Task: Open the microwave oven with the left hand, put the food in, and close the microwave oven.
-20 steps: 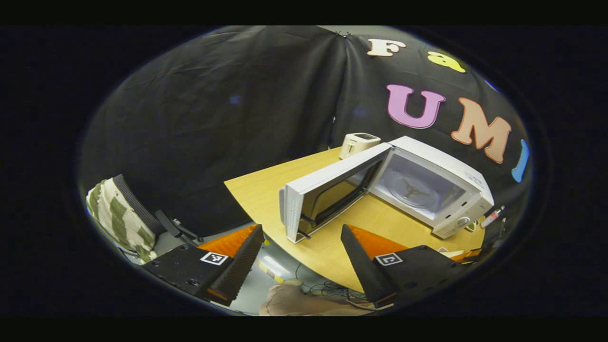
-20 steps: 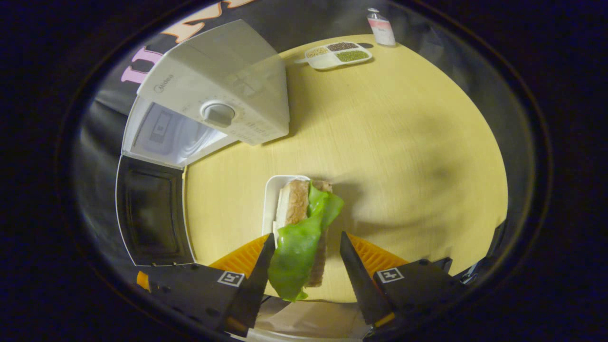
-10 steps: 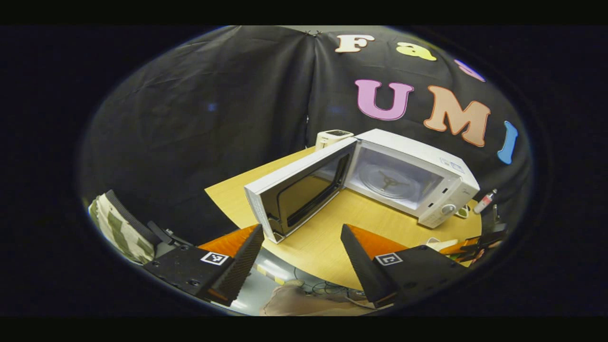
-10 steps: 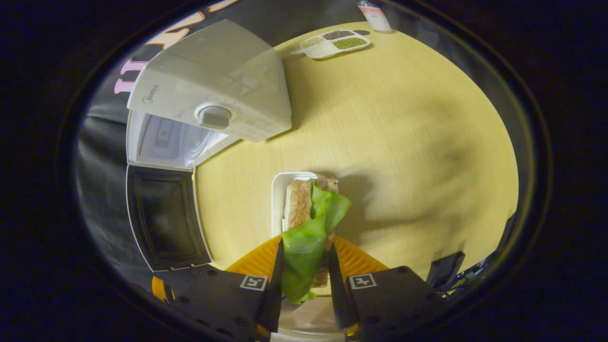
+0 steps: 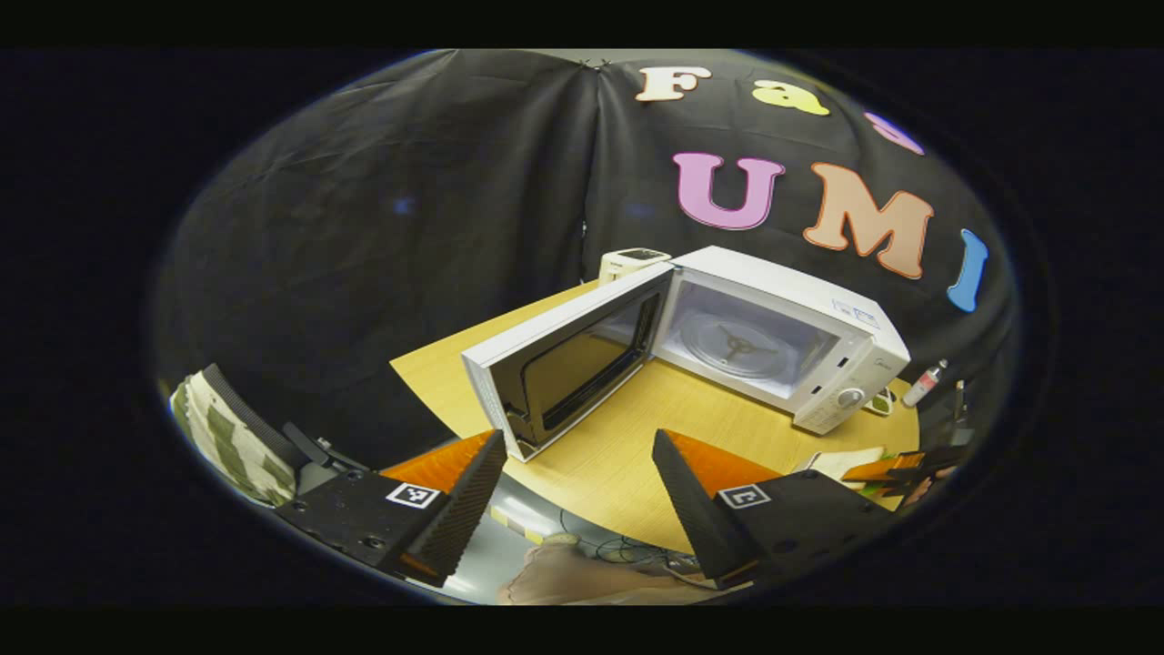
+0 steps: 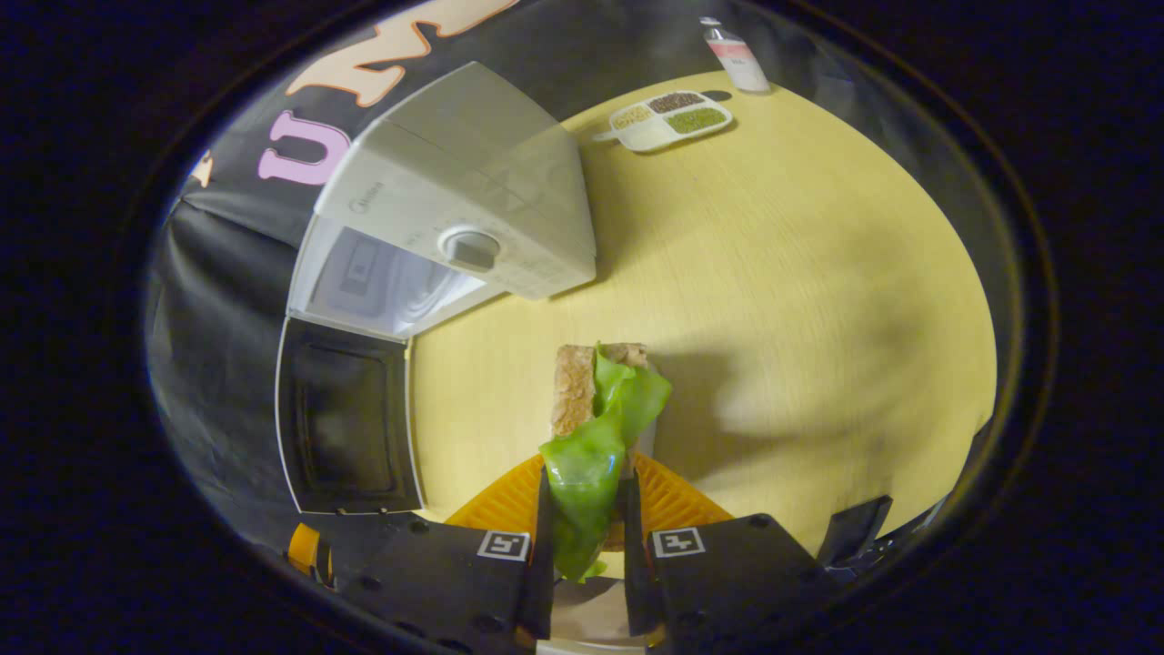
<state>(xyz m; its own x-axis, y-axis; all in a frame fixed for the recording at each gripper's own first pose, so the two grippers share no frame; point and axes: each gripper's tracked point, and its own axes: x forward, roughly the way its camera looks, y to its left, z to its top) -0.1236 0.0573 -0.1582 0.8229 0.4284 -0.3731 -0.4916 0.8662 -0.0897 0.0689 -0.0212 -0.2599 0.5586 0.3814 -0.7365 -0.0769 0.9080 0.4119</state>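
The sandwich [image 6: 596, 409], coarse bread with glossy lettuce, is pinched between the pressed-in fingers of the right gripper [image 6: 582, 564], its long axis pointing to 12 o'clock; the open cavity of the boxy white microwave [image 6: 473, 218] lies at 10 o'clock, its door [image 6: 346, 418] swung wide; the left gripper [image 5: 573, 491] is held spread, empty.

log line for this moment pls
microwave door: open | right gripper: shut on sandwich, above table | left gripper: open, idle

A round, pale wooden table [image 6: 818, 273] carries a white divided tray of grains [image 6: 668, 120] near its far edge. A small white bottle with a pink label [image 6: 738, 65] stands just beyond that tray. A small white toaster [image 5: 629, 264] sits at the table's back edge.
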